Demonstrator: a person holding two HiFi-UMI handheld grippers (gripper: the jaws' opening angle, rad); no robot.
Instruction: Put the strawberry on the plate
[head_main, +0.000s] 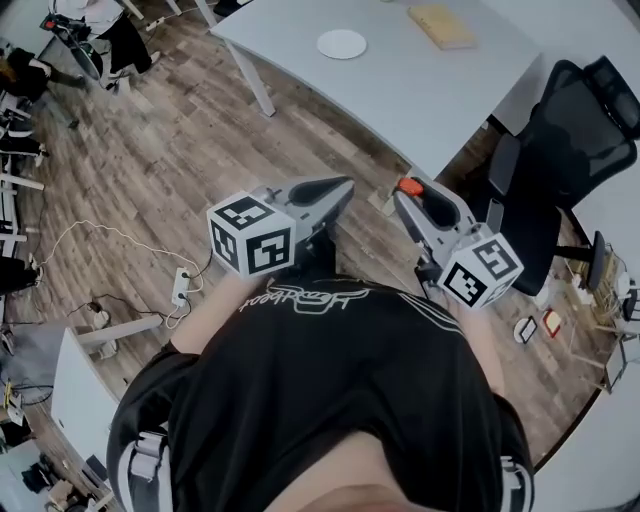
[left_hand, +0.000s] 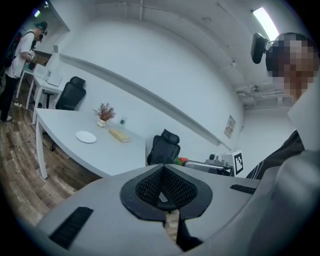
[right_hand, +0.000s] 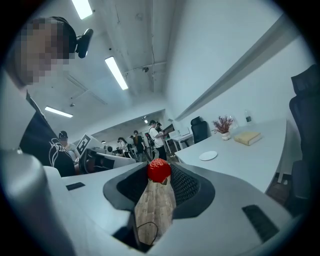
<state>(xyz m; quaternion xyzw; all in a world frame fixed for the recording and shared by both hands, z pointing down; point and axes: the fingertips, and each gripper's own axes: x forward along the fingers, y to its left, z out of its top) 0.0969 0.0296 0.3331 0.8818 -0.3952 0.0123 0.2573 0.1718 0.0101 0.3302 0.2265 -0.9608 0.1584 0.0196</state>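
Overhead, the head view has the left gripper (head_main: 345, 186) and right gripper (head_main: 404, 190) held out above the wood floor (head_main: 180, 130), well apart from the white table (head_main: 430, 95) that carries the plate (head_main: 342, 43). The left gripper view shows its 2 jaws closed together on nothing. The right gripper view shows its jaws clamping the strawberry (right_hand: 159, 170) at their tips, with the plate far ahead on the table.

bright, even light from ceiling strips (right_hand: 116, 73); fisheye-warped, dark corners
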